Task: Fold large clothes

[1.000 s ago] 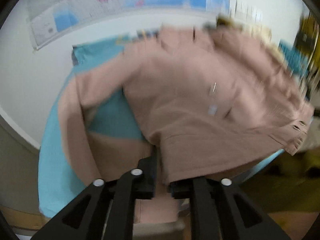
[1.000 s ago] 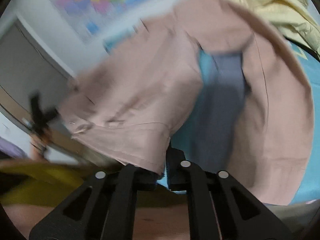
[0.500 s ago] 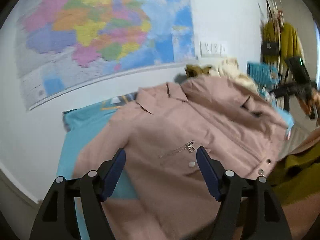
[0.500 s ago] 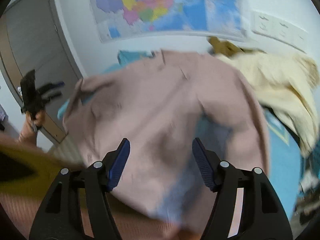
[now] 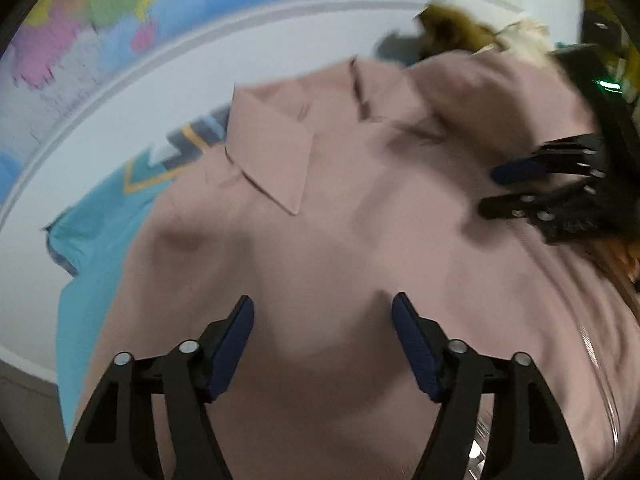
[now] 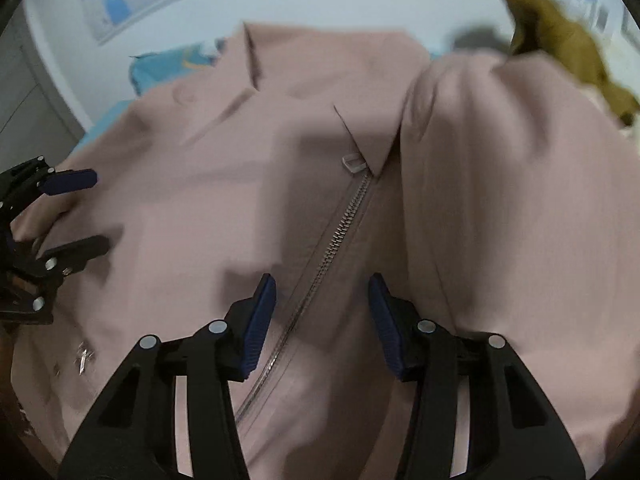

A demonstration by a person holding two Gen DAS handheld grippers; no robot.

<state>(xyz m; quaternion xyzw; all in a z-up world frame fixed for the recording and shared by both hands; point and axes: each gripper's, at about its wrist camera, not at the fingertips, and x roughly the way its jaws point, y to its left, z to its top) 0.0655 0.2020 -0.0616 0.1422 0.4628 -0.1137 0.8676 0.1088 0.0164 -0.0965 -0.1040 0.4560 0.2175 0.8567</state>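
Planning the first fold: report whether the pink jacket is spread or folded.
Spread, front up: the pink jacket lies open across the blue sheet, collar and zipper showing.

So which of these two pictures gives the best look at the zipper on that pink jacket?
The right wrist view. There the zipper runs down the middle of the pink jacket, teeth and pull tab clear, passing between the open right gripper. The left wrist view shows only a blurred stretch of it near the right edge.
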